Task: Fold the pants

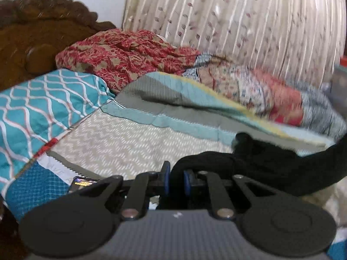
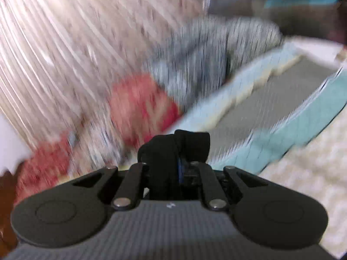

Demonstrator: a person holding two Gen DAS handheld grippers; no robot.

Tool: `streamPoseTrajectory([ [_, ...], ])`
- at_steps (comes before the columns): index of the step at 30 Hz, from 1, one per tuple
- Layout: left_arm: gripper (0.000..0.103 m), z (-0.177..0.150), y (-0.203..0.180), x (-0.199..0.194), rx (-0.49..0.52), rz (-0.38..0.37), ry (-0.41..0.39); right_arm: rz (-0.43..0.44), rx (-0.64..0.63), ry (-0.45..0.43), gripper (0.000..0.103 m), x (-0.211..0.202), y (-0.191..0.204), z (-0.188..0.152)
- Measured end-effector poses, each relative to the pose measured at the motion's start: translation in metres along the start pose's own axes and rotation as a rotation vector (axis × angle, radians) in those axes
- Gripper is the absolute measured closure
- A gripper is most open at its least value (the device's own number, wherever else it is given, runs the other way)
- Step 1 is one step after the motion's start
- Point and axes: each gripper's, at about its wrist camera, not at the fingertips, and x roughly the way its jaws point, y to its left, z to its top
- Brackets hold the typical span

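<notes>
Both tongs are pinched on black cloth, which I take to be the pants: the left tongs grip a bunched edge between their blue pads, with the rest of the fabric trailing off to the right as a dark band held above the patchwork quilt of the bed; the right tongs are closed on a small wad of the same black cloth, held up in the air with the striped curtain and a heap of patterned bedclothes behind, all badly smeared by motion blur. The pants seem to be lifted and stretched between the two grips, so the step in hand is probably carrying or spreading them before a fold. To do it well, I would keep both pinches firm, since the right one appears to hold only a little fabric and a quick swing could pull it free. Keep the two grips level and well apart so the band between them stays taut, without a twist, then lower it onto the bare chevron patch of the quilt, clear of the red floral blanket and the turquoise pillow. Slowing down would help the cloth settle flat. How much of the garment hangs below the views I cannot tell, so watch for legs dragging or folding under as it comes down
</notes>
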Motion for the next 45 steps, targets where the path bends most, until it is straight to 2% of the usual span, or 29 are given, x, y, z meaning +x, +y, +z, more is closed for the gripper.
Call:
streamPoseTrajectory([
  [2,0.091,-0.004,0.007,0.001,-0.019,-0.036,0.016,0.002,-0.006,-0.051,0.088,-0.046,-0.019,0.006],
  [4,0.091,-0.016,0.007,0.004,0.004,-0.05,0.063,0.002,0.01,-0.044,0.084,-0.082,-0.049,-0.007],
  [5,0.091,-0.023,0.005,0.009,0.028,-0.051,0.106,-0.012,0.02,-0.021,0.074,-0.094,-0.066,-0.019],
  [6,0.089,-0.032,0.004,0.015,0.054,-0.057,0.166,-0.051,0.029,0.012,0.06,-0.106,-0.086,-0.034],
  [7,0.085,-0.044,0.005,0.022,0.072,-0.059,0.246,-0.133,0.027,0.051,0.054,-0.118,-0.107,-0.054],
  [8,0.084,-0.053,0.007,0.028,0.071,-0.061,0.308,-0.251,0.005,0.08,0.052,-0.13,-0.126,-0.075],
  [9,0.079,-0.061,0.011,0.031,0.055,-0.063,0.353,-0.35,-0.027,0.099,0.052,-0.139,-0.139,-0.092],
  [10,0.073,-0.068,0.017,0.031,0.028,-0.062,0.381,-0.459,-0.055,0.109,0.052,-0.15,-0.152,-0.108],
  [11,0.07,-0.071,0.025,0.029,-0.006,-0.062,0.395,-0.53,-0.066,0.109,0.052,-0.161,-0.162,-0.117],
  [12,0.064,-0.072,0.034,0.025,-0.046,-0.063,0.395,-0.559,-0.067,0.108,0.052,-0.173,-0.17,-0.123],
  [14,0.059,-0.071,0.052,0.017,-0.147,-0.077,0.383,-0.552,-0.072,0.085,0.052,-0.191,-0.171,-0.125],
  [17,0.05,-0.07,0.065,0.015,-0.253,-0.081,0.404,-0.5,-0.183,0.02,0.052,-0.197,-0.142,-0.109],
  [18,0.043,-0.069,0.066,0.016,-0.277,-0.083,0.411,-0.469,-0.212,0.015,0.052,-0.187,-0.134,-0.105],
  [19,0.033,-0.071,0.064,0.016,-0.301,-0.091,0.415,-0.422,-0.264,0.014,0.05,-0.18,-0.118,-0.102],
  [21,0.011,-0.078,0.064,0.018,-0.336,-0.117,0.434,-0.377,-0.366,0.038,0.041,-0.165,-0.094,-0.103],
  [22,0.011,-0.081,0.063,0.021,-0.354,-0.129,0.445,-0.359,-0.443,0.075,0.041,-0.149,-0.08,-0.109],
  [25,0.013,-0.091,0.054,0.033,-0.397,-0.15,0.488,-0.329,-0.622,0.208,0.041,-0.101,-0.06,-0.126],
  [27,0.018,-0.096,0.051,0.042,-0.436,-0.156,0.51,-0.378,-0.708,0.287,0.042,-0.066,-0.057,-0.139],
  [29,0.028,-0.099,0.047,0.052,-0.471,-0.166,0.52,-0.426,-0.732,0.344,0.043,-0.039,-0.068,-0.14],
  [30,0.044,-0.099,0.044,0.055,-0.474,-0.162,0.518,-0.455,-0.734,0.381,0.055,-0.024,-0.074,-0.139],
  [31,0.066,-0.098,0.041,0.058,-0.46,-0.148,0.518,-0.458,-0.727,0.4,0.064,-0.019,-0.078,-0.138],
  [32,0.077,-0.096,0.038,0.06,-0.446,-0.14,0.519,-0.448,-0.711,0.394,0.091,-0.022,-0.075,-0.13],
  [33,0.086,-0.094,0.037,0.061,-0.444,-0.151,0.524,-0.444,-0.668,0.375,0.094,-0.027,-0.072,-0.118],
  [34,0.087,-0.09,0.038,0.061,-0.461,-0.169,0.523,-0.424,-0.619,0.34,0.094,-0.04,-0.07,-0.105],
  [38,0.089,-0.051,0.051,0.054,-0.509,-0.214,0.438,-0.241,-0.292,0.07,0.094,-0.111,-0.065,-0.017],
  [39,0.089,-0.038,0.053,0.052,-0.524,-0.235,0.411,-0.211,-0.216,0.012,0.094,-0.13,-0.067,0.004],
  [42,0.09,0.012,0.059,0.032,-0.529,-0.281,0.262,-0.097,0.019,-0.144,0.094,-0.183,-0.087,0.058],
  [45,0.09,0.034,0.064,0.013,-0.52,-0.328,0.166,-0.015,0.176,-0.213,0.094,-0.215,-0.111,0.067],
])
